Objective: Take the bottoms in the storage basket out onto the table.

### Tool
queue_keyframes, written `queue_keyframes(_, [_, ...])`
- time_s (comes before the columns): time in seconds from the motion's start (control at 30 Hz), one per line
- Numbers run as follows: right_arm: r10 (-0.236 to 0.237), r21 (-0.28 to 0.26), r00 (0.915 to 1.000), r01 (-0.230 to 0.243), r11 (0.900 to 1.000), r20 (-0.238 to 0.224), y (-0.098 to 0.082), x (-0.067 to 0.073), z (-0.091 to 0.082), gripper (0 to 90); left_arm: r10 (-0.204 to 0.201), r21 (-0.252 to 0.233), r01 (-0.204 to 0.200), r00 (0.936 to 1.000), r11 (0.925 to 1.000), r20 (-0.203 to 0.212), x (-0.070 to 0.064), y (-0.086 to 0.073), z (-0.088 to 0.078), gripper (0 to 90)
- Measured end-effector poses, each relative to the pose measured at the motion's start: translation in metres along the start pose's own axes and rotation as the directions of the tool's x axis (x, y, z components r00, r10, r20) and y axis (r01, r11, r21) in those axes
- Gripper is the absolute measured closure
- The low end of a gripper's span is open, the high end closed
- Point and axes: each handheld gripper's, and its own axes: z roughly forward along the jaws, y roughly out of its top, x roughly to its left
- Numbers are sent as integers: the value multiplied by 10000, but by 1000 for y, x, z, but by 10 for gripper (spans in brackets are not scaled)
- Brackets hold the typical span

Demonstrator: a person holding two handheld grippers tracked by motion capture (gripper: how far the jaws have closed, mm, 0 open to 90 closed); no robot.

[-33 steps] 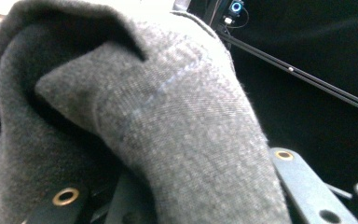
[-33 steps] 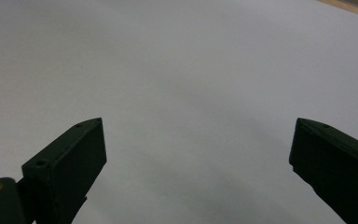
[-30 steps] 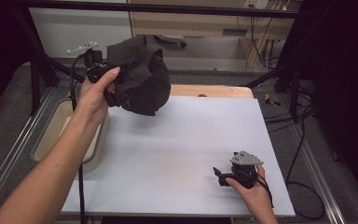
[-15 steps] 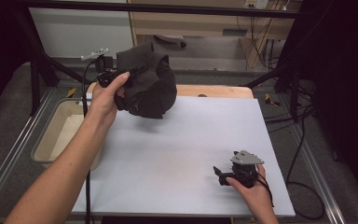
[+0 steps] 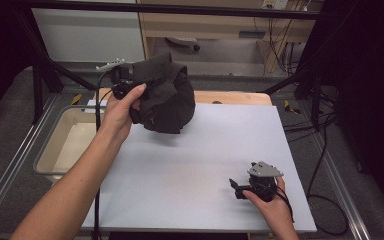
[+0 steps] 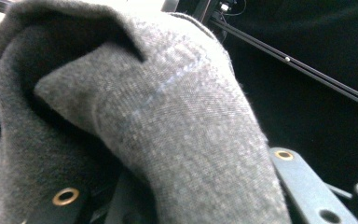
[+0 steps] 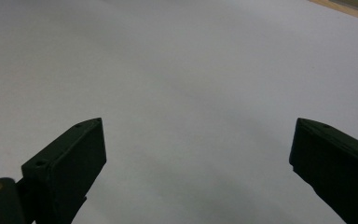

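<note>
Hanging bunched from the left gripper (image 5: 130, 82), the dark garment (image 5: 167, 97).

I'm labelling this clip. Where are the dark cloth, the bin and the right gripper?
Cloth (image 5: 167, 102), high view, middle of the bundle.
Bin (image 5: 48, 161), high view, left rim.
Right gripper (image 7: 198, 163), right gripper view, midway between its jaws.

Three cameras, one table

High view looks forward and down on the white tabletop (image 5: 190, 170); the right gripper view skims that same surface closely (left one faces dark cloth (image 6: 168, 140)).
</note>
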Motion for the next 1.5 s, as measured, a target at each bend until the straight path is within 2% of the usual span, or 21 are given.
queue_keyframes(0.1, [33,-6,10000,-33,10000,3,0,-1,0,43,316,37,-316,9995,9995,95,-2,-3,2,675])
queue_keyframes(0.33, [-32,-165,10000,32,9999,5,-1,1,-6,43,273,-35,-272,9994,9996,214,-5,-15,8,674])
queue_keyframes(0.4, [0,-123,10000,0,9999,13,-1,1,-5,43,153,-54,-151,9995,9999,283,-5,-17,12,674])
queue_keyframes(0.53, [-82,-33,10000,82,10000,12,-1,1,-2,43,152,27,-153,9990,9999,409,-6,-21,19,674])
queue_keyframes(0.67, [36,33,9999,-36,10000,98,-2,-1,-3,43,90,106,-96,9983,9999,581,-13,-26,28,674])
queue_keyframes(0.8, [123,-101,9999,-121,9999,121,-2,-3,-5,43,245,118,-255,9967,9996,771,-20,-32,35,674])
queue_keyframes(0.87, [38,-72,9999,-37,10000,111,-2,-3,-5,43,269,173,-287,9951,9994,950,-22,-40,38,674])
queue_keyframes(0.93, [30,-107,10000,-29,9999,79,-2,-2,-6,43,287,216,-310,9947,9993,989,-22,-44,39,674])
queue_keyframes(0.97, [18,-115,10000,-17,9999,67,-2,-2,-7,43,232,253,-260,9941,9993,1056,-23,-53,40,673])
queue_keyframes(1.0, [18,-115,10000,-17,9999,67,-2,-2,-7,43,232,253,-260,9941,9993,1056,-23,-53,40,673])
queue_keyframes(1.03, [18,-135,10000,-17,9999,65,-2,-2,-7,43,261,254,-291,9932,9993,1136,-22,-62,40,673])
queue_keyframes(1.1, [60,-72,9999,-59,10000,115,-3,-2,-6,43,152,178,-175,9921,9997,1242,-21,-69,39,673])
queue_keyframes(1.17, [35,27,9999,-35,10000,144,-3,-2,-5,43,101,149,-121,9917,9998,1279,-22,-73,37,672])
queue_keyframes(1.33, [32,15,9998,-32,10000,184,-3,-2,-5,44,294,318,-338,9914,9989,1278,-24,-78,28,670])
queue_keyframes(1.5, [9,-2,9999,-9,10000,165,-3,-3,-5,44,252,139,-270,9925,9995,1199,-22,-81,24,670])
